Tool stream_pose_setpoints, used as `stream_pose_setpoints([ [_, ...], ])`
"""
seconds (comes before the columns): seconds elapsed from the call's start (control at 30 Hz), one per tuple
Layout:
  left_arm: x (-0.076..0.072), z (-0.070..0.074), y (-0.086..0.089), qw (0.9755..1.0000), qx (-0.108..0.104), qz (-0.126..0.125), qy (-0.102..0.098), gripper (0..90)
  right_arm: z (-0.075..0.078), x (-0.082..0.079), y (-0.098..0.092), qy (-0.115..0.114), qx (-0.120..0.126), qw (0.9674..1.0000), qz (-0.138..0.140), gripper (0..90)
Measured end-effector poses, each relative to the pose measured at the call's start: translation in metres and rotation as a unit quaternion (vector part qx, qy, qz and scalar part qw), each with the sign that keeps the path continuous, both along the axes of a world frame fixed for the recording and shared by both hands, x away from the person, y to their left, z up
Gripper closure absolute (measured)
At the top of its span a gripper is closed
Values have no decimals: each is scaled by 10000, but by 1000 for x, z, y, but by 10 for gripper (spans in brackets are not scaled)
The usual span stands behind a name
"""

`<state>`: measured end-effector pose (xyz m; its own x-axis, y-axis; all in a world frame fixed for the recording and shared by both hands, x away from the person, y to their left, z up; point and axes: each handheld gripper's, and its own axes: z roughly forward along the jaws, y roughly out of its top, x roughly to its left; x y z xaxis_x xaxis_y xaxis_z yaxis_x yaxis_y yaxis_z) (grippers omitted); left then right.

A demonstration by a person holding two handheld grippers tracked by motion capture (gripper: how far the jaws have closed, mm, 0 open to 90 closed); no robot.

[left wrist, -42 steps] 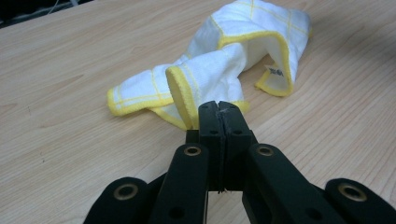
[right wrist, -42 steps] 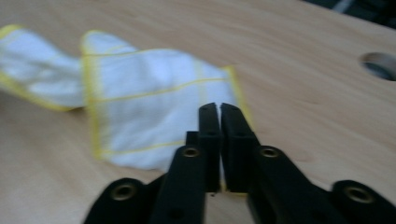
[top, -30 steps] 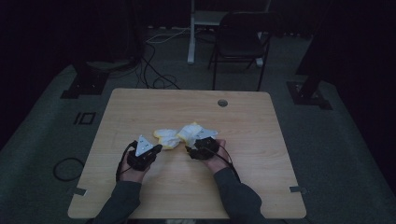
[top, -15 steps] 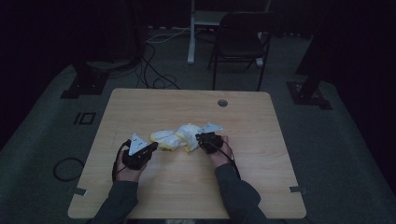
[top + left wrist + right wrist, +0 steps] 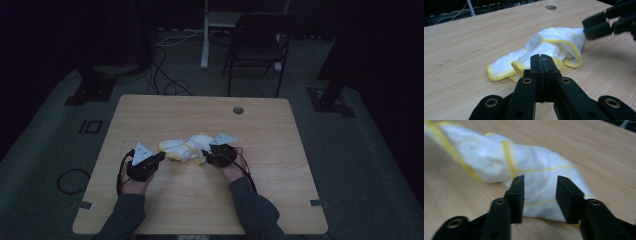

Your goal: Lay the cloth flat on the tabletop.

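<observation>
Cloth [image 5: 187,147] was laid lengthwise between pressed-together left gripper [image 5: 541,58] and nearer right gripper [image 5: 539,195], whose jaws, just opened, were spread over its end

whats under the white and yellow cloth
The cloth lies crumpled straight on the wooden table, bare wood showing all around it. Its folds overlap, so whatever lies beneath or inside them is covered and cannot be seen.
</observation>
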<state>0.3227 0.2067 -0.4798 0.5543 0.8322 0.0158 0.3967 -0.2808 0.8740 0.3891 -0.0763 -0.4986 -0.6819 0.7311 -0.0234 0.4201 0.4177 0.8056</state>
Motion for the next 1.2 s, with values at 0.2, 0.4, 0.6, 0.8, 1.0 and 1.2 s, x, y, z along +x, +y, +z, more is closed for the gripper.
stream_pose_setpoints([
  [0.2,0,0,-1,10000,-53,6,-7,899,-8,-4,23,46,-234,9992,329,460],
  [0.4,0,-1,1,10000,-63,37,11,899,-12,4,21,90,-508,9986,108,881],
  [0.6,1,-6,9,9998,-126,130,85,899,2,12,-5,23,-307,9993,-211,891],
  [0.8,1,-7,21,9993,-223,245,155,899,17,22,-33,-52,-219,9986,-470,892],
  [1.0,2,-9,32,9986,-248,402,221,899,27,28,-58,-48,-174,9968,-773,895],
  [1.2,7,-18,45,9967,-279,614,451,899,24,31,-81,58,-211,9949,-987,896],
])
